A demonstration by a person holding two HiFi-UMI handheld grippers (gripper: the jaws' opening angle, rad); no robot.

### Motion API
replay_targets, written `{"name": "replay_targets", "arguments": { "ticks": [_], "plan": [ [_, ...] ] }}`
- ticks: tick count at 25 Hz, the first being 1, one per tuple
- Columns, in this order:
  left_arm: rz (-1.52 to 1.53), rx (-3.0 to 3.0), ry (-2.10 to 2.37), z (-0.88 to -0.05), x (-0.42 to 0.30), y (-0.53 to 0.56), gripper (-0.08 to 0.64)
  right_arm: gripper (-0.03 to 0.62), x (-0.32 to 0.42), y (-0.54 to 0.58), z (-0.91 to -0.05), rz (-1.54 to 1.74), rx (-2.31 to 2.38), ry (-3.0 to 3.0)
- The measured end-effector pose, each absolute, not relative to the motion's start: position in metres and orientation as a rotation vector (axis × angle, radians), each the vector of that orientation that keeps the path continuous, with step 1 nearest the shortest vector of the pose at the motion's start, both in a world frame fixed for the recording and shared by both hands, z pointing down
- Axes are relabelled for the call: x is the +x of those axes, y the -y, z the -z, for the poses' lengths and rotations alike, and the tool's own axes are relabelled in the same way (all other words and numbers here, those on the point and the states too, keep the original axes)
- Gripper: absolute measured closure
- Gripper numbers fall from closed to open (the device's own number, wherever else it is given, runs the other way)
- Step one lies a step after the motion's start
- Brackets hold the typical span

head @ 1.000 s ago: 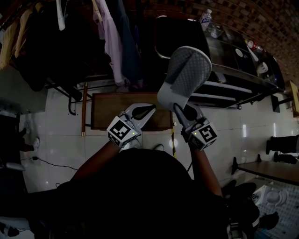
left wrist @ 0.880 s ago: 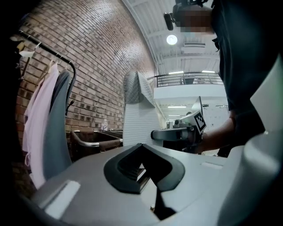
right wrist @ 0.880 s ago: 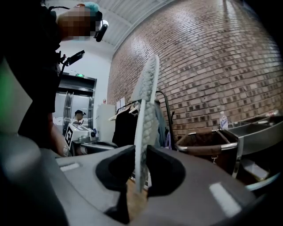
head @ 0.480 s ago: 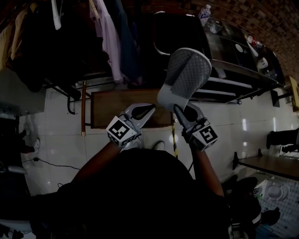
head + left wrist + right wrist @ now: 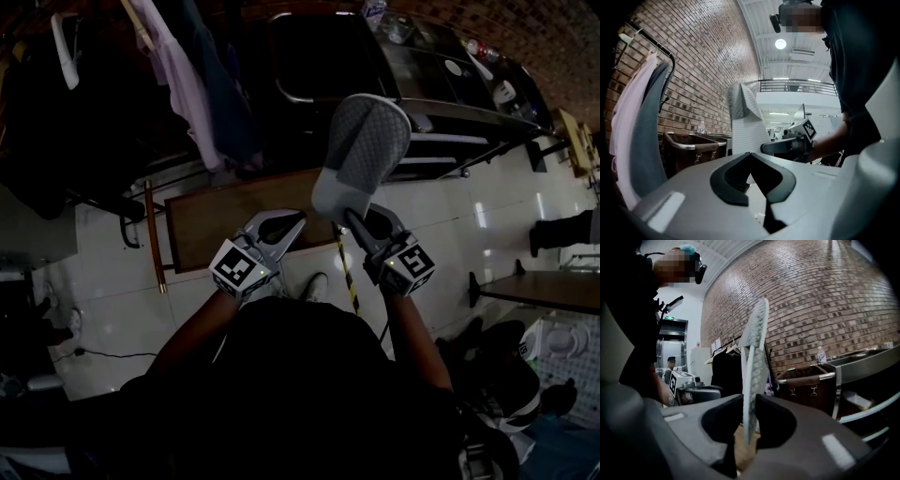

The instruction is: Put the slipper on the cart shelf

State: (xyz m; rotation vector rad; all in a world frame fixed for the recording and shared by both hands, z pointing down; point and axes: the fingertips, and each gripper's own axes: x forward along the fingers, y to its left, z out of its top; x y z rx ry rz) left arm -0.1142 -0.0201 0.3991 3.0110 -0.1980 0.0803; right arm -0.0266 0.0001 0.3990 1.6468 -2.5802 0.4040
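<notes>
Head view: the slipper (image 5: 362, 150) is grey with a quilted, waffle-textured sole turned toward the camera; it is held in the air short of the metal cart (image 5: 441, 141), its long axis running from the heel up and away to the rounded toe, which points at the cart; the right tongs (image 5: 359, 217) pinch its heel end; the left tongs (image 5: 295, 223) sit just beside, over a low wooden bench (image 5: 216, 220).

Left gripper view: the left tongs (image 5: 750, 157) are pressed together with nothing between them; beyond stands the slipper (image 5: 744, 119), toe up, above the right tongs (image 5: 785, 146).

Right gripper view: the slipper (image 5: 757, 333) shows edge-on, nearly upright, thin and pale; the right tongs (image 5: 749, 406) pinch its lower end.
</notes>
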Motion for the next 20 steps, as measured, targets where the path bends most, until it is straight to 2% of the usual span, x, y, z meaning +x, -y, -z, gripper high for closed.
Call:
{"name": "replay_targets", "arguments": {
  "ticks": [10,20],
  "plan": [
    [-0.043,3.016,-0.019,-0.406,-0.083,0.009,0.558,0.529,0.001,-0.029,-0.419,-0.484,1.815,2.423],
    [-0.089,3.050,-0.031,-0.406,-0.018,-0.024,0.558,0.529,0.074,-0.053,-0.424,-0.475,1.837,2.456]
  ]
}}
